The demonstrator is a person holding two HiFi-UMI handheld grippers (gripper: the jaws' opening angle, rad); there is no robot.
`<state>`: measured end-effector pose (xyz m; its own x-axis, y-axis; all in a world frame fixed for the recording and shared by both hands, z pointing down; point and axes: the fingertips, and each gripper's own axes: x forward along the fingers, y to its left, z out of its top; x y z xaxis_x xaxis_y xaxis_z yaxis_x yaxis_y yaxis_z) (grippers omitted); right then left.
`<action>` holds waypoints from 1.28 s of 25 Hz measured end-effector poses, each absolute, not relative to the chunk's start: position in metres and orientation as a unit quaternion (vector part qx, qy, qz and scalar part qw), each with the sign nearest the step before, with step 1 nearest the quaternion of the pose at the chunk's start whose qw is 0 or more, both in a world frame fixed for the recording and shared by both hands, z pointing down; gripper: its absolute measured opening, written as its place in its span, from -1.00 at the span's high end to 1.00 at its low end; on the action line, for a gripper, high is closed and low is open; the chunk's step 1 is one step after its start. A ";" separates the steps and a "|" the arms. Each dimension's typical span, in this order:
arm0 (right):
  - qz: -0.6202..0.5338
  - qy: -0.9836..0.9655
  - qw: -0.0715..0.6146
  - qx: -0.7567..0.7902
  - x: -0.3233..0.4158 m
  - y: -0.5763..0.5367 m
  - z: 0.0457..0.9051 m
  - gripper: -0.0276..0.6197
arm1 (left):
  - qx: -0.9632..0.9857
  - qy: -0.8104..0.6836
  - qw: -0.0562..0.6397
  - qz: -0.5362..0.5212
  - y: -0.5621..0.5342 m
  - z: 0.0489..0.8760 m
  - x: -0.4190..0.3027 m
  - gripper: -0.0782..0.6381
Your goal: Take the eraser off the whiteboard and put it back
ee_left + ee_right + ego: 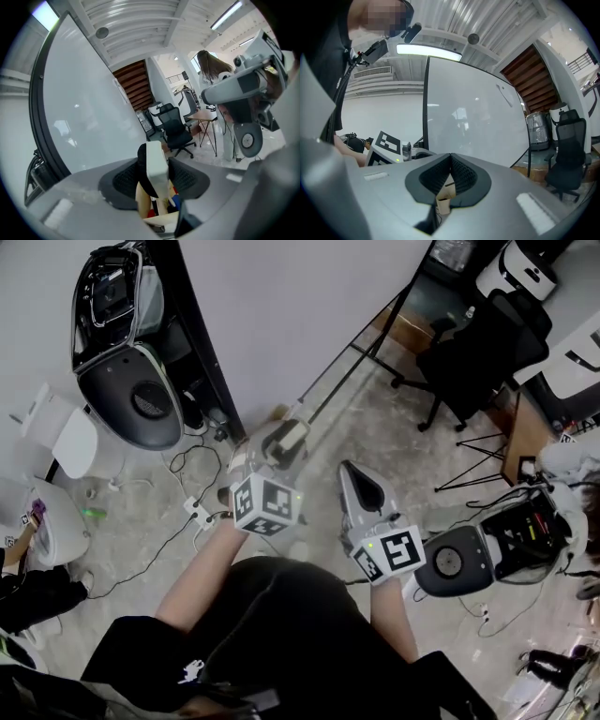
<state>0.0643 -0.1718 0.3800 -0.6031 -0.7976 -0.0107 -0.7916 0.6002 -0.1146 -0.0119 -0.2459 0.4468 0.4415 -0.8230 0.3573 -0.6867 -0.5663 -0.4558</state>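
Note:
The eraser point(291, 435), white with a black felt face, sits between the jaws of my left gripper point(277, 448), which is shut on it just in front of the whiteboard point(300, 306). In the left gripper view the eraser point(157, 161) stands edge-up between the pads of the left gripper point(157, 177), with the whiteboard point(89, 117) to the left. My right gripper point(358, 479) hovers to the right of the left one. In its own view the right gripper point(451, 161) is shut with nothing in it, and it faces the whiteboard point(473, 126).
A black-and-white machine point(127, 343) stands on the floor at the left, with cables point(187, 507) and a power strip beside it. The whiteboard's black stand legs point(375, 352) run right toward an office chair point(478, 352). Another machine point(506, 549) lies at the right.

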 end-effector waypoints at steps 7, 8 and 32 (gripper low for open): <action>-0.042 0.888 0.030 -0.456 0.045 -0.160 0.386 0.89 | -0.859 0.448 0.100 -0.225 -0.229 0.437 -0.033 0.23; -0.041 0.888 0.029 -0.457 0.044 -0.160 0.386 0.89 | -0.862 0.450 0.096 -0.213 -0.228 0.434 -0.036 0.23; -0.027 0.881 0.038 -0.472 0.035 -0.147 0.361 0.89 | -0.872 0.481 0.083 -0.044 -0.185 0.361 -0.075 0.25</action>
<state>0.0355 -0.1473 0.3605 -0.5522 -0.8327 -0.0409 -0.8286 0.5536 -0.0837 -0.0749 -0.1851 0.3610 0.5340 -0.8455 -0.0020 -0.8308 -0.5242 -0.1868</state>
